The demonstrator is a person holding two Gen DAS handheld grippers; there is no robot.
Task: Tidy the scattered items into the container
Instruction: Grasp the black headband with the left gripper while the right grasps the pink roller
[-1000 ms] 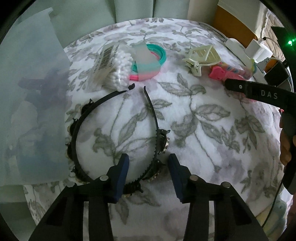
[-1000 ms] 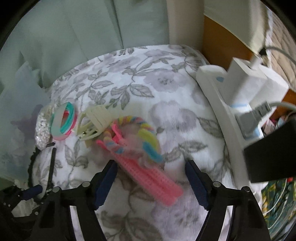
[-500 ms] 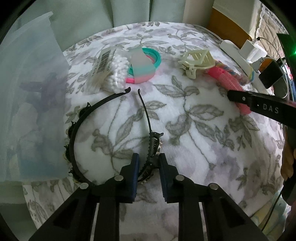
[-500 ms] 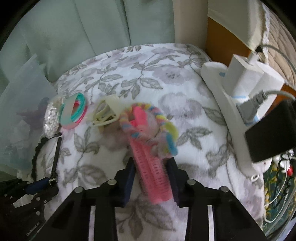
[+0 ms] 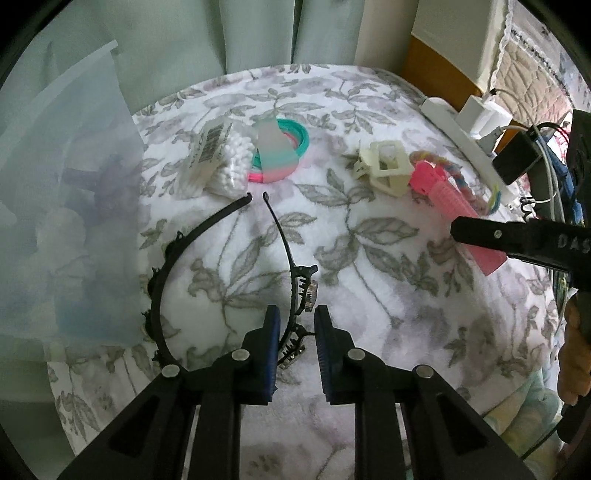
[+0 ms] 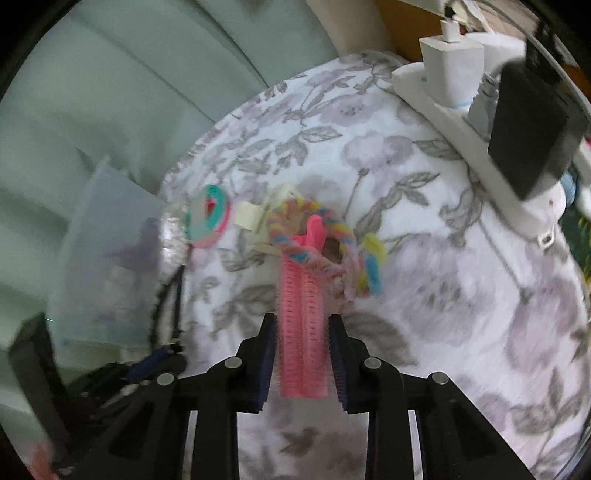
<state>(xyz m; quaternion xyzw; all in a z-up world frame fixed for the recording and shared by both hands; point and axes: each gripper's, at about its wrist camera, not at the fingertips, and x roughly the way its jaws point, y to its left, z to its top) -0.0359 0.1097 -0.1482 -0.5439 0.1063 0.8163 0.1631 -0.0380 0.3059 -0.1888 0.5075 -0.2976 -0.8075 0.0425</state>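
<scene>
A black headband (image 5: pixel 162 280) with spiky ornaments lies on the floral cloth (image 5: pixel 369 295). My left gripper (image 5: pixel 295 314) is closing, and its pads press on the headband's decorated right side. The right gripper (image 6: pixel 301 321) is closing too, gripping a pink hair roller (image 6: pixel 303 332) lengthwise. A pastel twisted hair tie (image 6: pixel 347 240) loops over the roller's far end. A cream claw clip (image 5: pixel 384 170), a bag of cotton swabs (image 5: pixel 225 162) and teal-and-pink hair bands (image 5: pixel 284 147) lie further back. The translucent container (image 5: pixel 74 184) stands at the left with dark items inside.
A white power strip (image 6: pixel 461 118) with a white charger and a black adapter (image 6: pixel 532 133) runs along the cloth's right edge, cables trailing off. Pale green curtains (image 5: pixel 258 33) hang behind. The cloth drops away at the near edge.
Both grippers have gone from wide apart to closed: the left on the headband, the right on the pink roller, which now lies along its fingers. Both views have drawn back slightly.
</scene>
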